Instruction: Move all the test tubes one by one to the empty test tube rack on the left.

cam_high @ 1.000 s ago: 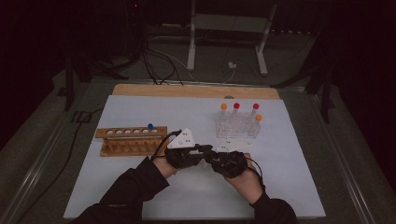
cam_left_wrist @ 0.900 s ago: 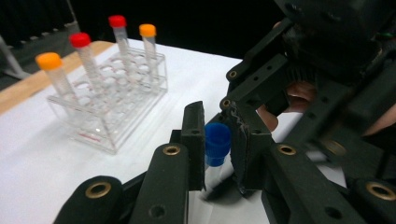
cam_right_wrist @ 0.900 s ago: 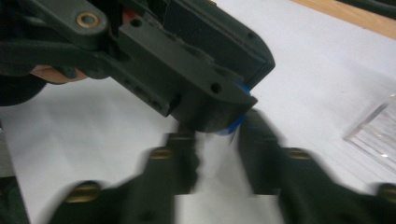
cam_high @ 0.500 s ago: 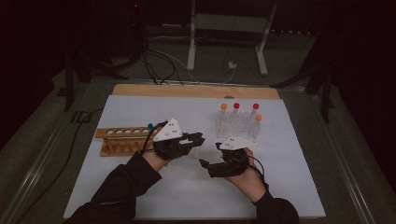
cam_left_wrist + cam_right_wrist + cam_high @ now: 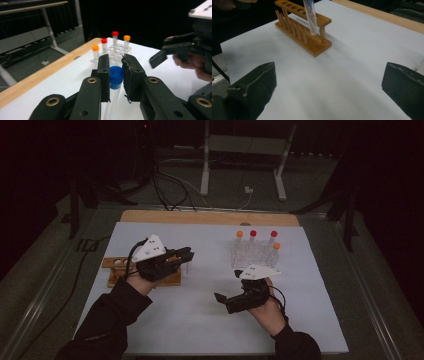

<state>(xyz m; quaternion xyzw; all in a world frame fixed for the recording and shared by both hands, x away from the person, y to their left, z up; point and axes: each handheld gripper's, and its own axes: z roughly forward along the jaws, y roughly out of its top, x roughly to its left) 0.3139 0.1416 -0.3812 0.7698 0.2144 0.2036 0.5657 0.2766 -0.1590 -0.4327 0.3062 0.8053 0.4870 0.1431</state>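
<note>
The left gripper (image 5: 116, 72) pinches a clear, blue-capped plastic tube (image 5: 115, 78) below its cap; light, slippery, best held there. The right gripper (image 5: 328, 82) is spread.

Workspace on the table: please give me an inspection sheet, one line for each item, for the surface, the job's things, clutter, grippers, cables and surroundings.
Surface: white table top with a wooden strip along its far edge; bare in the middle.
Job's things: wooden rack at the left; clear rack at the right holding four capped tubes, two orange and two red; blue-capped tube lifted above the wooden rack.
Clutter: nothing seen.
Grippers: left gripper shut on the blue-capped tube just under its cap; right gripper open, holding nothing, over the bare middle.
Cables: one trails from each gripper; more lie on the floor behind the table.
Surroundings: dark room; metal stand beyond the table.
</note>
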